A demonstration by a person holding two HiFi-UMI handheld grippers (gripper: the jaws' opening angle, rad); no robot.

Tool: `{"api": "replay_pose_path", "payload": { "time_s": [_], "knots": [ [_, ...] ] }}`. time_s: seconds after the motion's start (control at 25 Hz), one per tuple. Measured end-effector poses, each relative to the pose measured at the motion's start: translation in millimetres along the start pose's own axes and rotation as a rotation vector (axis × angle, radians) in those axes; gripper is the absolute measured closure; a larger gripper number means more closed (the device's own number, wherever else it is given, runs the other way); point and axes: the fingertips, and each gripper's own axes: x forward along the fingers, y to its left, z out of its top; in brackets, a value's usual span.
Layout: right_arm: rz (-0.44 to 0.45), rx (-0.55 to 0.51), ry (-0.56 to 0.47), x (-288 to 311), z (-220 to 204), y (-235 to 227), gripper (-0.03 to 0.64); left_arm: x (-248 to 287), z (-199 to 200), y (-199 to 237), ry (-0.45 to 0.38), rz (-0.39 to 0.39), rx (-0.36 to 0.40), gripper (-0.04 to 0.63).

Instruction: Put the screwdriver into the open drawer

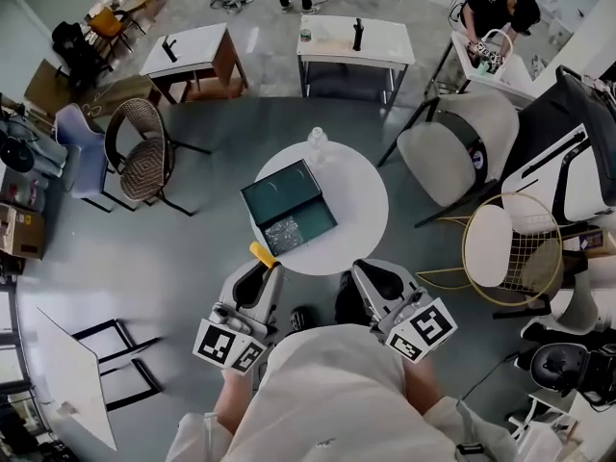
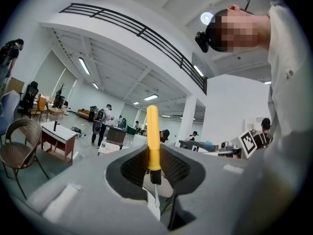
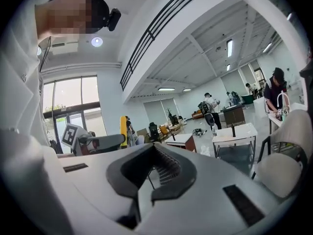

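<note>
Two grippers are held close in front of the person, near the near edge of a round white table (image 1: 361, 195) in the head view. The left gripper (image 1: 256, 279) has its jaws closed narrowly on the screwdriver (image 1: 262, 254). The yellow handle sticks out beyond the jaw tips towards the table. It ends at the table's near-left rim, just short of the open drawer (image 1: 281, 192) and not touching it.

In the left gripper view, the left gripper (image 2: 155, 154) grips the screwdriver (image 2: 152, 136) low on its handle. The handle stands upright between the ribbed black pads, with the thin metal shaft running down between the jaws.

The drawer is a dark green tray lying at a slant on the left half of the table. Its far part is bare, and its near end holds a patch of small speckled pieces too fine to make out. A clear bottle (image 1: 317, 143) stands at the table's far rim, apart from the drawer.

The right gripper (image 1: 379, 279) hovers at the table's near-right edge. In the right gripper view, the right gripper (image 3: 152, 166) has its jaws drawn together with nothing between them, and the yellow handle (image 3: 123, 130) shows off to the left.

Around the table stand a wicker chair (image 1: 144, 157) on the left and a wire chair (image 1: 510, 248) on the right.
</note>
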Motion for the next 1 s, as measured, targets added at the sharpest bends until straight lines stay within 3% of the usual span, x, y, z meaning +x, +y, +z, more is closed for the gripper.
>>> {"api": "replay_pose_path", "payload": {
  "time_s": [0.24, 0.44, 0.68, 1.0],
  "knots": [
    [0.082, 0.001, 0.028, 11.8, 4.6, -44.6, 0.609, 34.5, -8.4, -23.2, 0.033, 0.026, 0.029, 0.515],
    [0.173, 0.011, 0.063, 17.9, 2.8, -66.1, 0.609, 48.3, -24.6, -25.8, 0.047, 0.125, -0.015, 0.515],
    [0.245, 0.013, 0.122, 19.9, -6.3, -84.5, 0.609, 56.3, -41.2, -29.7, 0.083, 0.222, -0.008, 0.515],
    [0.228, 0.044, 0.137, 22.1, -12.3, -91.1, 0.609, 51.5, -64.5, -6.3, 0.196, 0.288, 0.027, 0.515]
  ]
}}
